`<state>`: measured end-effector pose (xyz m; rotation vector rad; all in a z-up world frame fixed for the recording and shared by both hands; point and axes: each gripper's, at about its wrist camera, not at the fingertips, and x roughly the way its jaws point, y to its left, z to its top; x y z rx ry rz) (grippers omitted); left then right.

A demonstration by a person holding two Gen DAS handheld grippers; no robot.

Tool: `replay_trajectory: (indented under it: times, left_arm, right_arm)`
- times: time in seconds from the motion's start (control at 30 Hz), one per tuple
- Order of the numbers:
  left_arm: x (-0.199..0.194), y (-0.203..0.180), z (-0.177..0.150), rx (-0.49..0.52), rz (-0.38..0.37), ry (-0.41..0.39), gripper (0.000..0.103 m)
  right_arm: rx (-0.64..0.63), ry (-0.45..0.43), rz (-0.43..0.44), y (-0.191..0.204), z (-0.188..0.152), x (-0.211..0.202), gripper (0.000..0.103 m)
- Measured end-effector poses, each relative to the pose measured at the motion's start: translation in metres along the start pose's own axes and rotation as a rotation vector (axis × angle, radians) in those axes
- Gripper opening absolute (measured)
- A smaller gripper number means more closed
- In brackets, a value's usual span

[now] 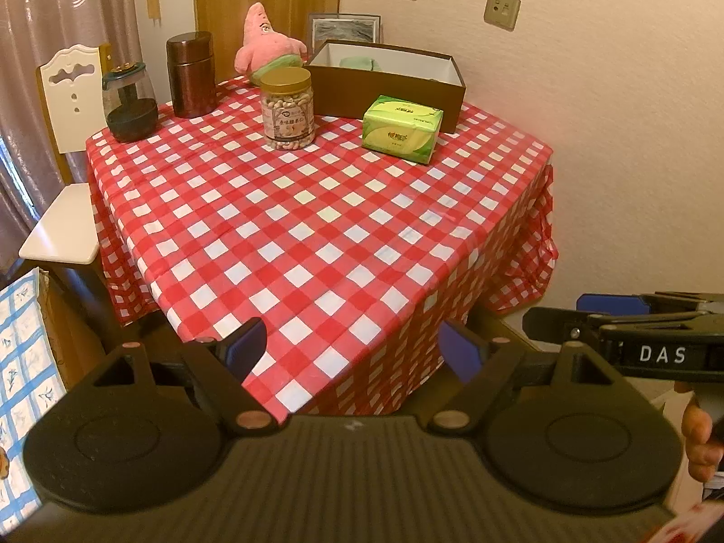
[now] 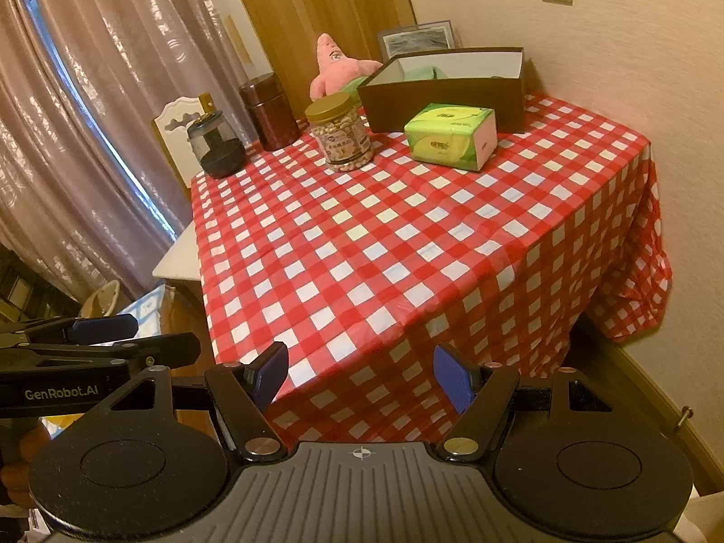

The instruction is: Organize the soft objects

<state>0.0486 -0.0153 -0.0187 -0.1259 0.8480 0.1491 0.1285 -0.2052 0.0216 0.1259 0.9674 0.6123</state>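
Observation:
A pink starfish plush (image 1: 264, 40) (image 2: 337, 68) sits at the far edge of the red-checked table (image 1: 316, 226) (image 2: 407, 249), behind a nut jar. Beside it stands an open brown box (image 1: 389, 83) (image 2: 448, 90) with a green soft thing (image 1: 359, 62) (image 2: 423, 73) inside. A green tissue pack (image 1: 402, 129) (image 2: 450, 135) lies in front of the box. My left gripper (image 1: 355, 353) is open and holds nothing, hovering off the table's near corner. My right gripper (image 2: 362, 378) is open too, at the same near corner, with nothing between its fingers.
A clear nut jar (image 1: 288, 108) (image 2: 341, 133), a brown canister (image 1: 191, 73) (image 2: 269, 111) and a dark-bottomed glass jar (image 1: 129, 102) (image 2: 217, 145) stand along the far left. A white chair (image 1: 68, 135) is left of the table; the wall is right. A framed picture (image 1: 346, 29) leans behind the box.

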Motion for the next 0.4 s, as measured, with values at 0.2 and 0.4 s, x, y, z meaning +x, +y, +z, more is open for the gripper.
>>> replay_trajectory:
  times: [0.2,0.4]
  left_arm:
    - [0.001,0.000,0.001,0.000,0.000,-0.001,0.082]
    - [0.000,-0.012,0.000,0.012,-0.015,-0.001,0.082]
  right_arm:
    - [-0.001,0.001,0.001,-0.002,0.000,0.001,0.071]
    - [0.006,0.000,-0.005,-0.003,0.008,0.000,0.071]
